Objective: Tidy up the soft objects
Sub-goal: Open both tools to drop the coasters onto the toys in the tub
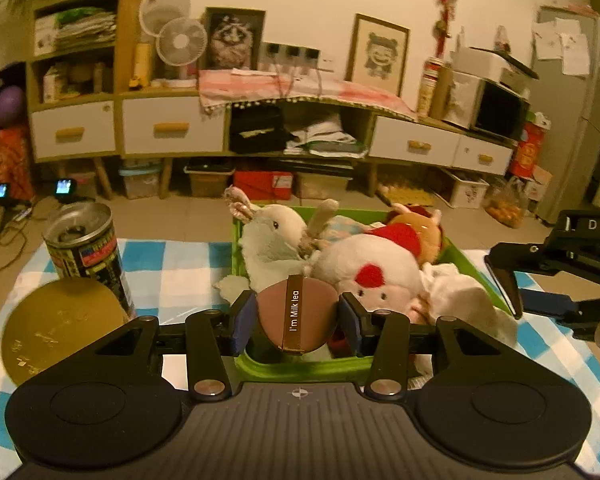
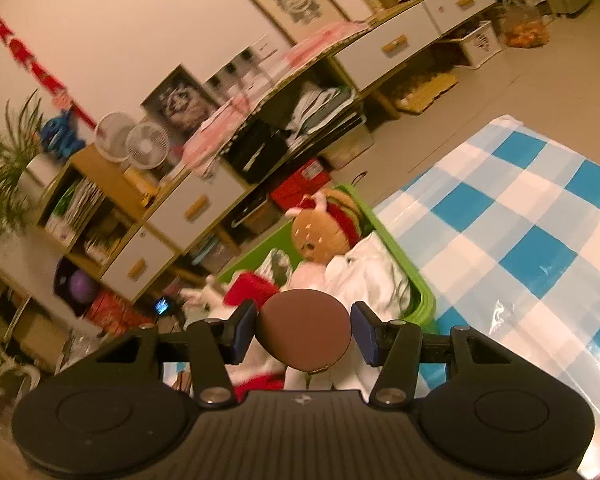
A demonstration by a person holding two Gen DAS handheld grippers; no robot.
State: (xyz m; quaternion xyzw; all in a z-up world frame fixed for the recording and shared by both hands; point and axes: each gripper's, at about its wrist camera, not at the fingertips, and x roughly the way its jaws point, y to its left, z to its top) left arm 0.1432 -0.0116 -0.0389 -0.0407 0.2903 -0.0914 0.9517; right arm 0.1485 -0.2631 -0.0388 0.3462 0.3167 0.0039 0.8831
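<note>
A green bin on the blue-checked cloth holds a grey-white rabbit plush, a white plush with a red patch and a burger plush. My left gripper hovers over the bin's near rim, its blue pads pressed on a brown plush with a strap reading "I'm Milk tea". In the right wrist view my right gripper is rolled and sits near the green bin and the burger plush. It is shut on a round brown plush. Its black linkage shows right of the bin.
An open tin can and a gold round lid stand on the cloth left of the bin. The checked cloth stretches right of the bin. A long low cabinet with drawers lines the far wall across bare floor.
</note>
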